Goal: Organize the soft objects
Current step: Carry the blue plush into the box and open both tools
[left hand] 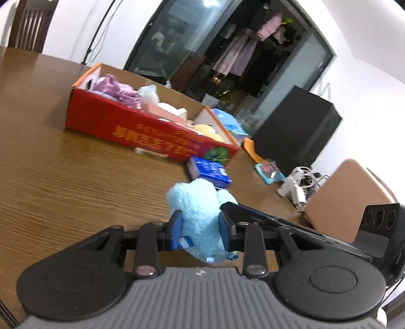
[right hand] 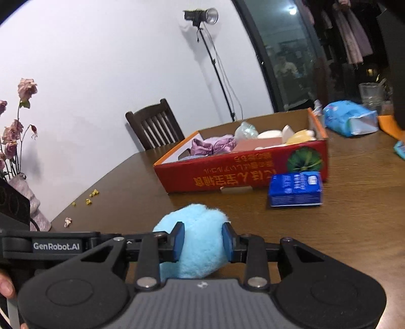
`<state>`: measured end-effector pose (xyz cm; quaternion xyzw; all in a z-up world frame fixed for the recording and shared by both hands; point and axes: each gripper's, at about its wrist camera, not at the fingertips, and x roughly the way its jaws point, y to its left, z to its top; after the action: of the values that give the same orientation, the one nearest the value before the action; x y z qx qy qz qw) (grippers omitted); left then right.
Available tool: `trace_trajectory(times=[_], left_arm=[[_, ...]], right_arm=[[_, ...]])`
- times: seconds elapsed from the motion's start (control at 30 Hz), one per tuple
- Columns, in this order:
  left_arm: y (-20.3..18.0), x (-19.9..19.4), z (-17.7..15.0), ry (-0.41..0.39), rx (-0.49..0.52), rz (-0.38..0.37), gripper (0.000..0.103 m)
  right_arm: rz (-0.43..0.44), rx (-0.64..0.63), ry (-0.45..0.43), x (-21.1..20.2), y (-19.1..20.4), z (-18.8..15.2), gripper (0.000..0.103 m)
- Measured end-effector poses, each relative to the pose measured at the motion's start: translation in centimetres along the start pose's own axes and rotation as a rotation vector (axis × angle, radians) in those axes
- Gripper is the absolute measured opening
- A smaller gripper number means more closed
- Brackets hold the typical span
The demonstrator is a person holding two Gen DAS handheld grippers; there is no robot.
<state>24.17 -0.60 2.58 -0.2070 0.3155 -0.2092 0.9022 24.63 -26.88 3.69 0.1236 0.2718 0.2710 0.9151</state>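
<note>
The left gripper (left hand: 200,229) and right gripper (right hand: 203,243) are both clamped on the light-blue plush toy (left hand: 200,202), held above the wooden table (left hand: 63,177) in front of the red cardboard box (right hand: 240,174). A blue tissue pack (right hand: 295,188) lies between toy and box, touching the box's front wall. Behind the box stand a dark wooden chair (right hand: 154,124), a white wall and a light stand (right hand: 202,19).

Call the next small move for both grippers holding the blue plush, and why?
Probably carry it on toward the red box and over its near wall. The left gripper and right gripper each pinch the light blue plush toy, which looks lifted off the table. The open box ahead already holds soft items; the blue packet lies just right of that path.
</note>
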Motion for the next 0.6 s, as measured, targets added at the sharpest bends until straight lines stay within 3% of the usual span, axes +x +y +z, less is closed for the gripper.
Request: trace_trajectory(times=[0.27,0.47,0.6], left_arm=[[-2.2,-0.7,1.2,-0.048,0.052,-0.03,0.031],[-2.6,0.9,8.7,-0.124,0.129,-0.066,0.031],[-1.5,4.1,13.8,-0.128,0.159,-0.029,0.031]], right_arm=[[0.008,0.003,-0.07,-3.1,-0.4,0.7,0.031],[0.004,-0.096,-0.142,-2.0,0.1,6.6,0.03],[0.001,-0.147,-0.156,1.7,-0.5,12.0,0.03]])
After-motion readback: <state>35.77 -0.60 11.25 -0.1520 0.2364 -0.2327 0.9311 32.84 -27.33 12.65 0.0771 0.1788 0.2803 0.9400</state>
